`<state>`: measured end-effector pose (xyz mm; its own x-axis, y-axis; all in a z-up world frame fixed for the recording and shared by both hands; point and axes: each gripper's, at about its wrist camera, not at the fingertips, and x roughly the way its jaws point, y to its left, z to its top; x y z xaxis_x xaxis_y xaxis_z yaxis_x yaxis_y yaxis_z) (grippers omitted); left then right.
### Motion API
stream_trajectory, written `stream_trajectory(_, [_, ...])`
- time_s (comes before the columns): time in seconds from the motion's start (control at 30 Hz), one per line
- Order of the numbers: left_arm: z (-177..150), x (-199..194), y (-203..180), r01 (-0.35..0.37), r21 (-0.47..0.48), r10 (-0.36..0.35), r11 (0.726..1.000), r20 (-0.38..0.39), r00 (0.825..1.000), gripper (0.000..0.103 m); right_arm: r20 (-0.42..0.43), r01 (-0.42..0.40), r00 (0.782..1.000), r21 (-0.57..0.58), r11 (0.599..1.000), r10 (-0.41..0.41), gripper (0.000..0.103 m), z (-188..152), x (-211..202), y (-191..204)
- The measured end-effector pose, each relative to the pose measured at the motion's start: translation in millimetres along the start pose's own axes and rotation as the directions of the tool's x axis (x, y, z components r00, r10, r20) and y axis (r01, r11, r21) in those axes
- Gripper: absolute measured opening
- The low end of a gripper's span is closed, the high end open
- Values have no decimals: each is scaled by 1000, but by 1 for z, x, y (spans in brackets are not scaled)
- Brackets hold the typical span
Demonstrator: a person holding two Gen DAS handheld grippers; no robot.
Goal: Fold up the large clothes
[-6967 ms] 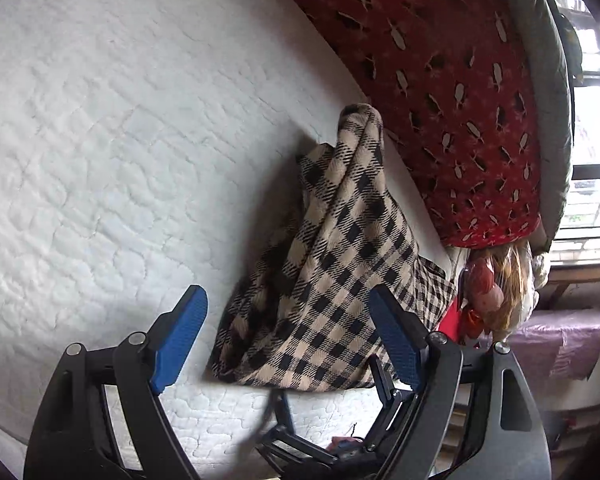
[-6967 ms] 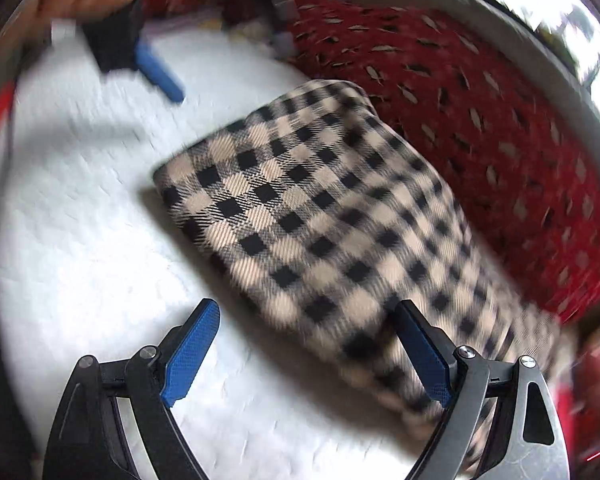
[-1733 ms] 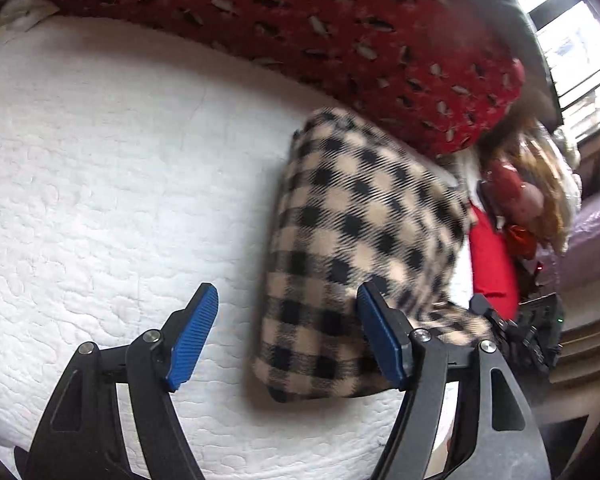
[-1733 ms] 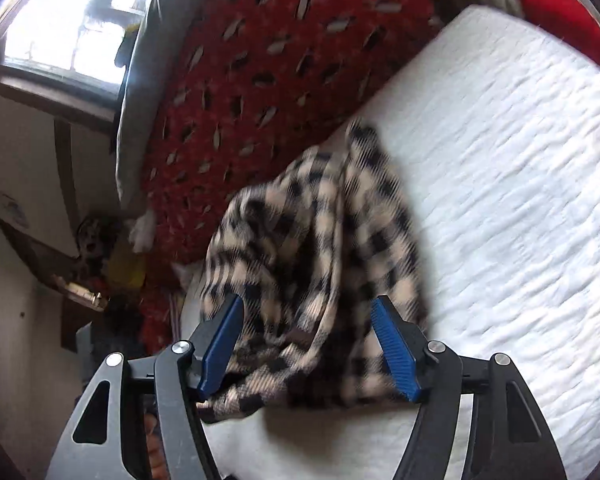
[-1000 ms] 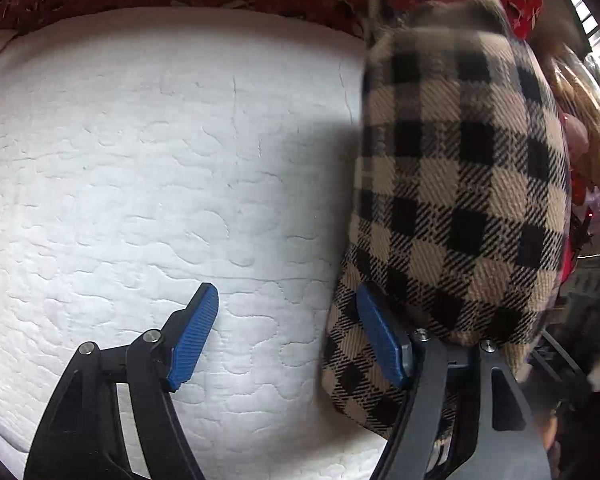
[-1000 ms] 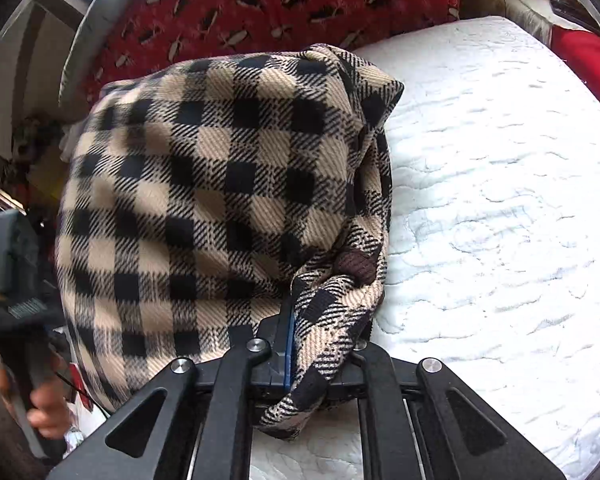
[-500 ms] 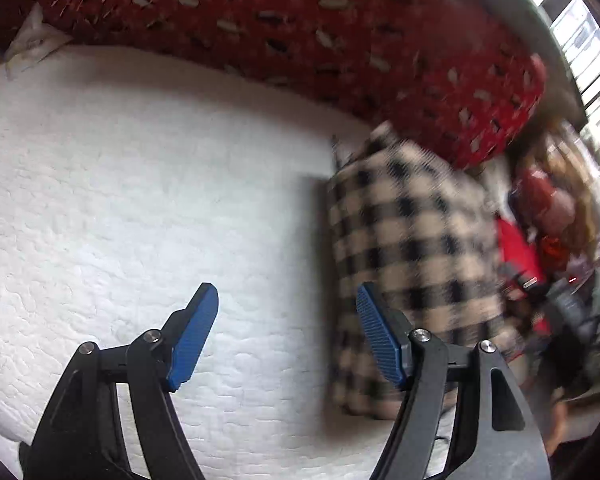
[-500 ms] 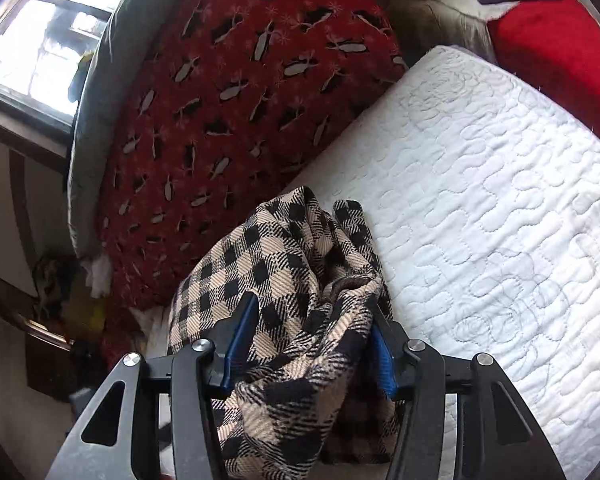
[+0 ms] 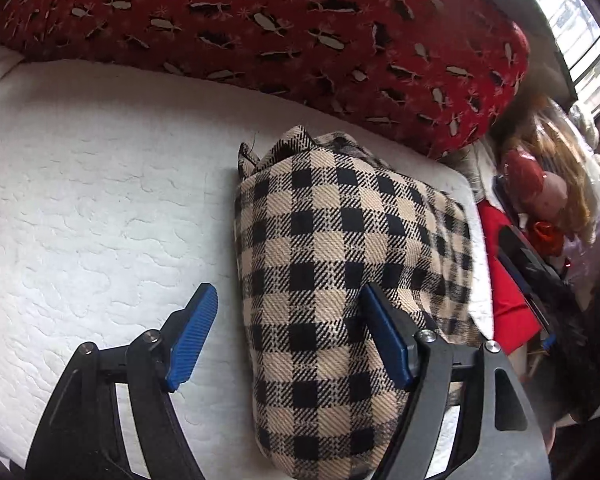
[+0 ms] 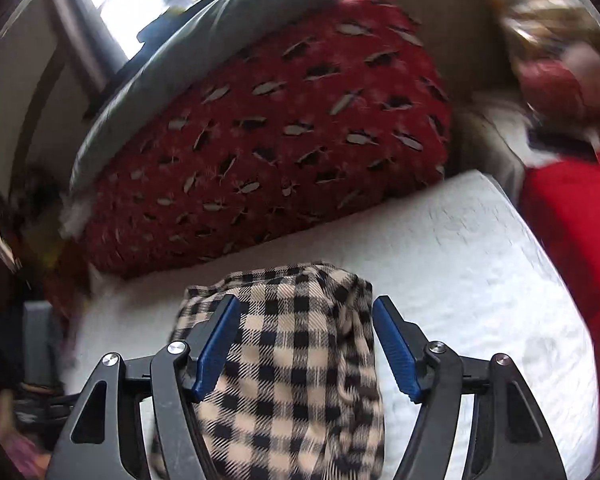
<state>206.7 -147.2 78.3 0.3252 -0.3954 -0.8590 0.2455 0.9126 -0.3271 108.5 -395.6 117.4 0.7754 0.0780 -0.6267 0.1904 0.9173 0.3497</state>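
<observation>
Black-and-tan checked garment (image 9: 332,264) lies folded in a plump bundle.

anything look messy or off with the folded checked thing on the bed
Mostly tidy: the checked garment lies as a compact bundle on the white mattress. Only its far end looks untidy, where loose corners poke up unevenly toward the red cushion.

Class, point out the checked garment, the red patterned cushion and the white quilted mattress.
checked garment (image 9: 340,280), left wrist view, top of the folded bundle
red patterned cushion (image 9: 300,28), left wrist view, its front face
white quilted mattress (image 9: 92,208), left wrist view, bare quilted surface
</observation>
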Motion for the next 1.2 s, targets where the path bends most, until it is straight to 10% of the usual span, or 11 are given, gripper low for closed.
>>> stream_trajectory(0.1, [-3,23,-4,-27,38,28,999,-28,999,86,-202,92,973,-89,992,-108,53,-25,78,-1])
stream_trajectory(0.17, [-4,36,-5,-42,39,43,998,-30,999,90,-194,121,972,-55,991,-130,63,-34,98,-13])
stream_trajectory(0.3, [-2,23,1,-8,18,8,1000,-30,1000,88,-227,63,973,115,991,-35,70,-25,87,-35])
stream_trajectory(0.53, [-43,-39,8,-45,63,38,997,121,992,88,-49,-2,999,-8,1000,1,68,-40,-7,-10])
stream_trajectory(0.67, [-50,-5,-1,-116,158,112,981,35,993,88,-300,167,931,-160,973,-209,64,-84,54,-5])
stream_trajectory(0.87, [-52,-24,5,-135,149,123,980,88,988,88,-119,105,987,-45,993,-110,65,-80,-13,8])
stream_trajectory(0.93, [-53,-13,8,-137,141,127,981,73,989,89,-145,136,978,-91,987,-148,74,-89,-4,13])
stream_trajectory(1.0, [-56,-3,4,-140,181,133,973,52,990,90,-301,197,924,-156,968,-236,71,-108,36,9])
stream_trajectory(1.2, [-61,-43,3,-150,215,133,965,94,987,89,-278,187,946,57,981,-164,73,-92,-4,-5])
